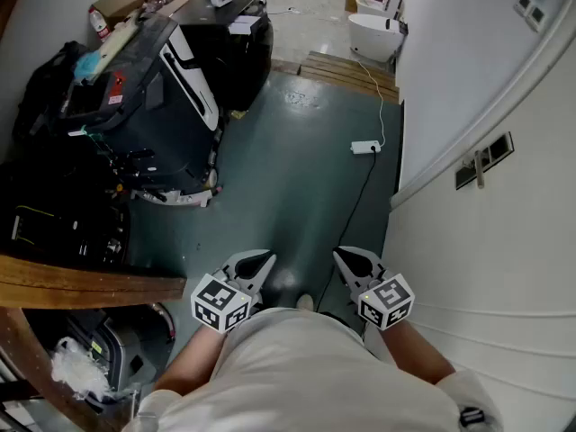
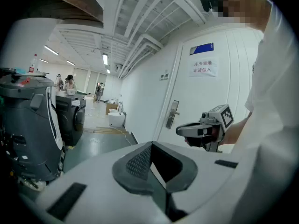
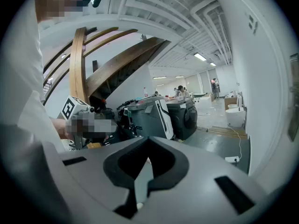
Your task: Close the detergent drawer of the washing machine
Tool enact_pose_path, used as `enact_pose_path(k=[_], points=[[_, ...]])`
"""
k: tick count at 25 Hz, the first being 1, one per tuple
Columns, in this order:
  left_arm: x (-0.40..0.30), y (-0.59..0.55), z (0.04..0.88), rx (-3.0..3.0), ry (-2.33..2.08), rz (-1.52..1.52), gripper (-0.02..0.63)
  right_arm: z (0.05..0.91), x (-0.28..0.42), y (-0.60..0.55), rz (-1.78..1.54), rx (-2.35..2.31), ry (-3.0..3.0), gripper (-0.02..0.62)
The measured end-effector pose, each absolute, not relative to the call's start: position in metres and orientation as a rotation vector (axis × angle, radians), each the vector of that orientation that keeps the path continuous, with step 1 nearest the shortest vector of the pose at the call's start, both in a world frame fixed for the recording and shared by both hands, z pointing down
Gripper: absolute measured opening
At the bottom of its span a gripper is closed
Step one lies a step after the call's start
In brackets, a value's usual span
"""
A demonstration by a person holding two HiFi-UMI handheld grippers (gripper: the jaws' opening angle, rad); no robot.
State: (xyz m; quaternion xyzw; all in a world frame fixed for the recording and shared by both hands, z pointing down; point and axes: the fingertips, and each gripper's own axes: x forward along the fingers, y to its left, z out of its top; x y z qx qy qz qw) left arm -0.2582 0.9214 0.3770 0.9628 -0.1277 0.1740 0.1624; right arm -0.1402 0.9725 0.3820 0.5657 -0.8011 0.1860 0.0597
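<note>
The left tool [image 1: 261, 261] and the right tool [image 1: 346, 257] hover side by side, close in front of the person's body and above the dark floor [image 1: 297, 178]. Each is clenched, its jaws meeting at the tips with nothing between them. The washing machine [image 1: 236, 48], a black box with a round door, stands well apart across the room, beyond a big dark cleaning machine [image 1: 153, 115]. Its detergent drawer is too small to make out. A white door [image 2: 201, 101] is on the right.
</note>
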Motion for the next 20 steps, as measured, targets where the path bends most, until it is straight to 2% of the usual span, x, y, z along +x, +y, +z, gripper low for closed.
enact_pose_path(k=[20], points=[[-0.202,0.940,0.375,2.745,-0.298,0.514,-0.005,0.389,-0.077,0.978,0.552,1.733,-2.420,0.006]])
